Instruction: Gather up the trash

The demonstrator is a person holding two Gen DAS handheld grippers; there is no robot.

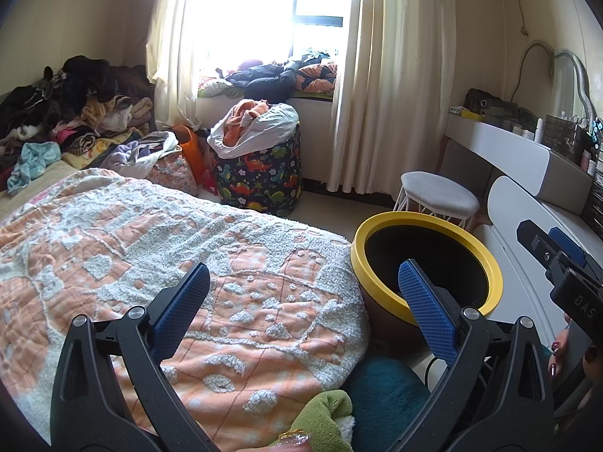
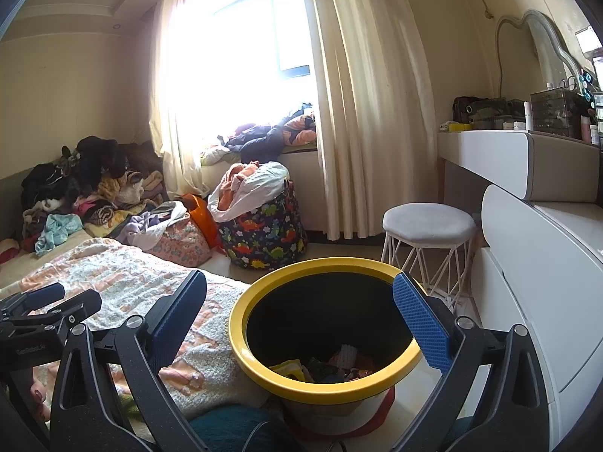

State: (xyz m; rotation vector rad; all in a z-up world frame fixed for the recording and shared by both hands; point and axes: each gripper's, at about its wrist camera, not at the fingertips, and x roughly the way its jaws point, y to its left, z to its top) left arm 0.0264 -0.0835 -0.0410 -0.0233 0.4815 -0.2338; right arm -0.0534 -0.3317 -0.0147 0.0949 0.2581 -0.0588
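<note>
Both hand-held grippers spread wide, gripping nothing. Right hand-held gripper [image 2: 299, 301] sits over the yellow-rimmed bin [image 2: 264, 373], trash [image 2: 339, 365] at its bottom. Left hand-held gripper [image 1: 301, 286] over the bed quilt [image 1: 113, 233], bin just right. Stool [image 2: 427, 224] beyond, dinosaur hamper [image 2: 264, 237] further back.

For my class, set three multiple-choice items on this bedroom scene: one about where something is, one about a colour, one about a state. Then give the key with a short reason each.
1. Where does the round yellow-rimmed bin stand?
A. on the windowsill
B. on the floor between the bed and the white dresser
C. on the white stool

2. What colour are the pads on the gripper fingers?
A. blue
B. red
C. green

3. How is the right gripper?
A. shut on a wrapper
B. shut, holding nothing
C. open, holding nothing

Key: 1 B, bin sits beside the blanket edge and dresser. 2 A, textured blue pads show. 3 C, fingers spread wide above the bin, nothing between.
</note>
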